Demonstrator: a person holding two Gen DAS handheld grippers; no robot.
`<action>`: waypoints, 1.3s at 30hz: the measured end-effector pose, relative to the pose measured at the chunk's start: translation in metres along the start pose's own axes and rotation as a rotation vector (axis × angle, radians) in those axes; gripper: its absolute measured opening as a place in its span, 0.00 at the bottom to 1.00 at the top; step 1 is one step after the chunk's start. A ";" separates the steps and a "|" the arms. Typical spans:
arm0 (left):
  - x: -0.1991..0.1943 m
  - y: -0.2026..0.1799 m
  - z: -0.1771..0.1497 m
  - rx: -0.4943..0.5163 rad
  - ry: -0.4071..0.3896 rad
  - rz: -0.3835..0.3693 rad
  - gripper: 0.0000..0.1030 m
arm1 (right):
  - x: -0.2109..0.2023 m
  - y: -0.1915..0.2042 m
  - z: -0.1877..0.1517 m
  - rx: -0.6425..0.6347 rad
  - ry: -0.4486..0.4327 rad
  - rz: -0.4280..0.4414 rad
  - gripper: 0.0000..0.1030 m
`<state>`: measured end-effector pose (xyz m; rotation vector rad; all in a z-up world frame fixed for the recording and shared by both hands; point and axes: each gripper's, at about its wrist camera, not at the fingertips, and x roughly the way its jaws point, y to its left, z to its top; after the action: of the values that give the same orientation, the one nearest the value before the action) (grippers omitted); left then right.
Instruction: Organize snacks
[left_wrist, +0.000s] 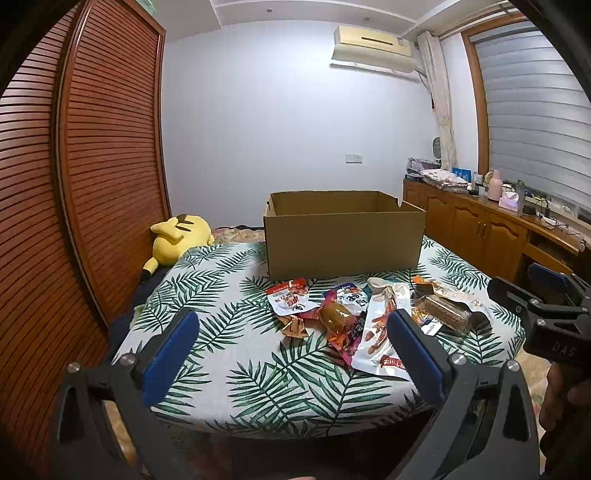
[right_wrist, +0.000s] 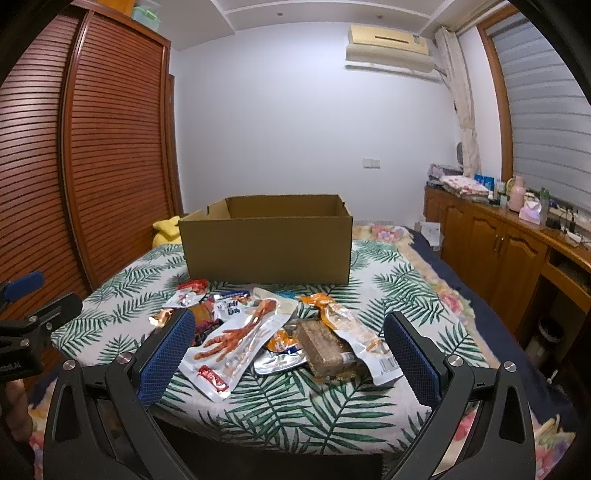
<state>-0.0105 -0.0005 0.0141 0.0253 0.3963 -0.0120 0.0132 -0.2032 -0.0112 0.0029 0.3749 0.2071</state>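
A pile of snack packets (left_wrist: 354, 317) lies on the leaf-print cloth (left_wrist: 229, 295), just in front of an open cardboard box (left_wrist: 343, 240). The box (right_wrist: 267, 245) shows no contents from either view. In the right wrist view the pile holds a chicken-feet packet (right_wrist: 236, 343), a brown block in clear wrap (right_wrist: 325, 345) and several foil packets. My left gripper (left_wrist: 291, 321) hovers open, short of the pile and left of it, empty. My right gripper (right_wrist: 288, 326) is open too, its blue pads (right_wrist: 166, 354) flanking the pile from the near side without touching.
A yellow plush toy (left_wrist: 177, 236) lies at the left behind the cloth. A slatted wooden wardrobe (left_wrist: 92, 147) stands on the left, and wooden cabinets (right_wrist: 498, 240) with clutter line the right wall. A hand (left_wrist: 565, 406) holds the right gripper's body (left_wrist: 546, 314).
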 end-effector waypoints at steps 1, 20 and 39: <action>0.001 0.000 0.000 -0.001 0.005 -0.003 1.00 | 0.001 -0.001 0.000 0.003 0.004 0.001 1.00; 0.061 -0.005 -0.012 0.027 0.156 -0.094 0.99 | 0.044 -0.036 0.001 -0.063 0.105 0.071 0.98; 0.133 -0.044 0.012 0.072 0.325 -0.337 0.89 | 0.145 -0.088 0.016 -0.090 0.433 0.264 0.68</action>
<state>0.1155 -0.0458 -0.0274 0.0310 0.7219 -0.3585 0.1685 -0.2599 -0.0524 -0.0832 0.7979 0.4890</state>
